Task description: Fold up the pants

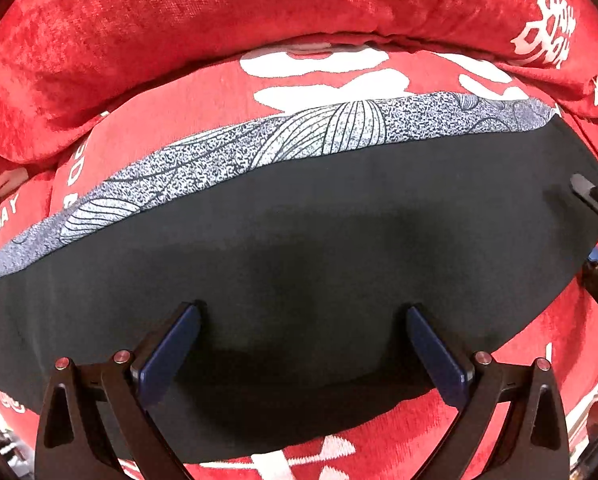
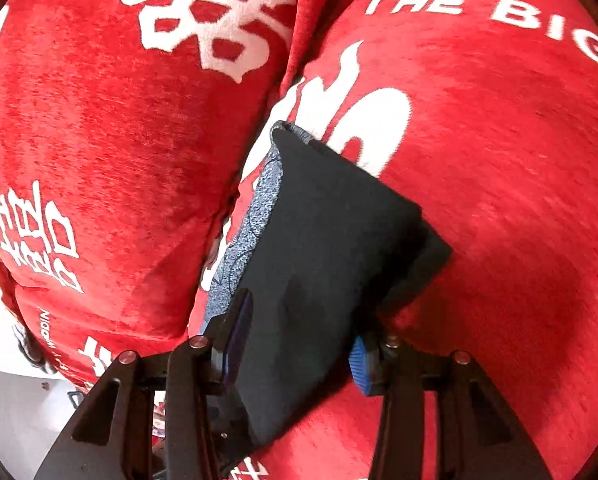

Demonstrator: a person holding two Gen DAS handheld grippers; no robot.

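Note:
The pants [image 1: 299, 248] are black with a grey-and-white patterned band along the far edge. They lie folded flat on a red sofa seat. My left gripper [image 1: 303, 316] is open just above the black cloth, holding nothing. In the right wrist view the pants [image 2: 323, 232] run away from the camera, the patterned band on their left. My right gripper [image 2: 303, 320] straddles the near end of the folded cloth, one finger on each side, jaws apart. The right gripper's finger shows at the right edge of the left wrist view [image 1: 591, 196].
The red sofa seat [image 2: 499, 184] has white lettering and characters. A red back cushion [image 1: 219, 32] rises behind the pants. Another red cushion [image 2: 99, 152] stands left of the pants in the right wrist view. Pale floor [image 2: 15, 400] shows at lower left.

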